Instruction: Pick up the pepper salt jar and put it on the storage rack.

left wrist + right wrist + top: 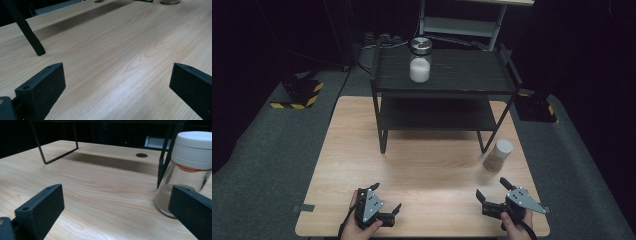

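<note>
Near worktop (422, 160) front edge, both hand-held grippers, left (384, 207) & right (494, 192), gape wide, empty. Risk: right jaw clips white-lidded jar (186, 170) just beside it, tipping it.

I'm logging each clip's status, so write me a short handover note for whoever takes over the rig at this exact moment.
Left gripper: open, empty, low over the near left of the light wooden table.
Right gripper: open, empty, near right, pointing toward the white-lidded glass jar of tan powder.
That jar stands upright on the table beside the right front leg of the black two-tier metal shelf.
A metal-lidded glass jar of white powder stands on the shelf's top tier.
Done: nothing gripped yet.
Left: probably close the right gripper on the white-lidded jar; where it should go is not evident.
</note>
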### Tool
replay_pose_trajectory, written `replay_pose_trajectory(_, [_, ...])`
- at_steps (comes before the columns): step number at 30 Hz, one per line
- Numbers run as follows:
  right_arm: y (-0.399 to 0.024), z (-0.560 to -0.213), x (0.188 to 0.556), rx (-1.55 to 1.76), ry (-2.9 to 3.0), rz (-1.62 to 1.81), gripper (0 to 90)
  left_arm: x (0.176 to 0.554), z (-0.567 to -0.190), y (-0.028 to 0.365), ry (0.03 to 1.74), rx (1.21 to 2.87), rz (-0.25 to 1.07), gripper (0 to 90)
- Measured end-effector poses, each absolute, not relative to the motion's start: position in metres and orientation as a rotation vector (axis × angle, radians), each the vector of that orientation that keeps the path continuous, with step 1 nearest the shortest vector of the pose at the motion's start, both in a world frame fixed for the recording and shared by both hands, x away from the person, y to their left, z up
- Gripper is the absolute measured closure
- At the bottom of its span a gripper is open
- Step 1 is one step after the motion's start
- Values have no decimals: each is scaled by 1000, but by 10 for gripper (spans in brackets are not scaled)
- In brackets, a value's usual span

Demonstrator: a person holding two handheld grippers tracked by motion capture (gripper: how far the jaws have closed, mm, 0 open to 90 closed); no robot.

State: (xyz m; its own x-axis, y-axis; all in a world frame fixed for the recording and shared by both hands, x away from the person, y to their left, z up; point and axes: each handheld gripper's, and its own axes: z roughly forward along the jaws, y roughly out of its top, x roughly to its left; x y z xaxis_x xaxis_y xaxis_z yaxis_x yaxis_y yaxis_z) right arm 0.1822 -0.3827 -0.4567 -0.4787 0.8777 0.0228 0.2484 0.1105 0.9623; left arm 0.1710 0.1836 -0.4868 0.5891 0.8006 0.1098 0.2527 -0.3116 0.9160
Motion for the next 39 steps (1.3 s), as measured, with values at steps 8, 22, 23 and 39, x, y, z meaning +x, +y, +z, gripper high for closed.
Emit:
replay_pose_trajectory(8, [-381,-457,186,1116,1792,1374,1,172,-487,187,863,1839,691,8])
replay_pose_trajectory(22, [-390,-458,183,1144,1738,1359,1,174,-486,183,865,1850,686,8])
replay_pose_trajectory(23, [-390,-457,185,1149,1733,1349,1,175,-485,183,862,1852,684,8])
replay_pose_trajectory(39, [-387,-460,219,1224,1659,1241,2,175,-486,186,832,1860,676,8])
